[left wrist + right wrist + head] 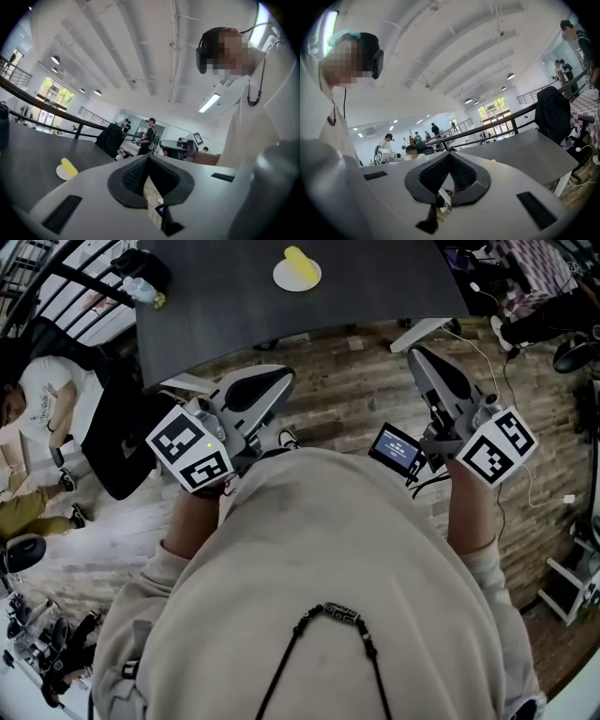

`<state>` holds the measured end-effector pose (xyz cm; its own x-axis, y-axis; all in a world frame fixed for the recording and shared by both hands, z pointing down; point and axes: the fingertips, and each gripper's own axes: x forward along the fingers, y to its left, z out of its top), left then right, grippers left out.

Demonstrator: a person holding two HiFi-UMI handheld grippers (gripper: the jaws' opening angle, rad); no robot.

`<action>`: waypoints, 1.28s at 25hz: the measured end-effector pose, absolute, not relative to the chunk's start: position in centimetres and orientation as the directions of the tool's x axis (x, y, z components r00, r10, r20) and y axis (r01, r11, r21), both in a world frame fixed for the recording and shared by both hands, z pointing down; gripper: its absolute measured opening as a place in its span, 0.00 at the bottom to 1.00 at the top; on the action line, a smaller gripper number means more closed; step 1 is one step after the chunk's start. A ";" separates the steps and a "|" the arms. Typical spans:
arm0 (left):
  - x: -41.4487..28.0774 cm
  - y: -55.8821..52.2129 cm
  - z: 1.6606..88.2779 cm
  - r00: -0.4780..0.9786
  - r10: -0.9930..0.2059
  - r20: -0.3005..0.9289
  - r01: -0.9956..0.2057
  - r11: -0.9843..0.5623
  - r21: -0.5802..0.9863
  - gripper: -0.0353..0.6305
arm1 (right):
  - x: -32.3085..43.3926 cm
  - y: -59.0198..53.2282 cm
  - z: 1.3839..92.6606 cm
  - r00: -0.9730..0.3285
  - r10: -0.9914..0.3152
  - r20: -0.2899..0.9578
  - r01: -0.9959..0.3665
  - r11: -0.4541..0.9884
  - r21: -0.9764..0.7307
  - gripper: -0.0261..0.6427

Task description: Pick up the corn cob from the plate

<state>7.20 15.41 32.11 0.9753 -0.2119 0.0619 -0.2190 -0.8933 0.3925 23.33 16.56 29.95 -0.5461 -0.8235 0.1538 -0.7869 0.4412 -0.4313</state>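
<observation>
Approach stage: the corn cob (300,262) lies untouched on a small white plate (281,279) near the far edge of the dark bench (234,306). Both tools are held close to the person's chest over the wooden floor (347,381), well short of the bench.

The left gripper (272,381) has its jaws pressed together, the ribbed pads meeting at the tip with nothing between them. From its own camera, the cob (69,167) and plate (60,174) show off to the left on the bench, well apart from the jaws.

The right gripper (422,357) is likewise closed and empty, its pads meeting at the tip and pinching nothing.

The pickup has evidently not begun. The next move appears to call for carrying one gripper forward over the bench and spreading its jaws wide enough to take the cob. It would then line up across the cob's narrow side before closing, without nudging the cob off the plate.
</observation>
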 end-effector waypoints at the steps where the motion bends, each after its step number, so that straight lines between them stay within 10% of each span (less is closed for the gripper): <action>1: 7.1 15.5 32.2 0.982 -0.178 0.058 -0.187 -0.904 0.385 0.05 | 23.0 16.2 30.1 -0.543 -0.824 0.162 -0.790 0.435 -0.433 0.06; 13: 2.5 15.2 34.3 0.997 -0.014 0.073 -0.042 -0.918 0.394 0.05 | 16.5 11.8 31.0 -0.568 -0.789 0.232 -0.783 0.432 -0.446 0.06; 32: -1.7 8.3 35.9 0.936 -0.336 0.104 -0.342 -0.804 0.487 0.05 | 13.5 2.1 32.6 -0.714 -0.666 0.216 -0.672 0.566 -0.478 0.06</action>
<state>-1.66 8.30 35.88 0.9363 -0.3355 0.1037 -0.3419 -0.8036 0.4872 13.52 2.14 32.65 -0.7144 -0.6655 0.2161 -0.6717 0.5657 -0.4783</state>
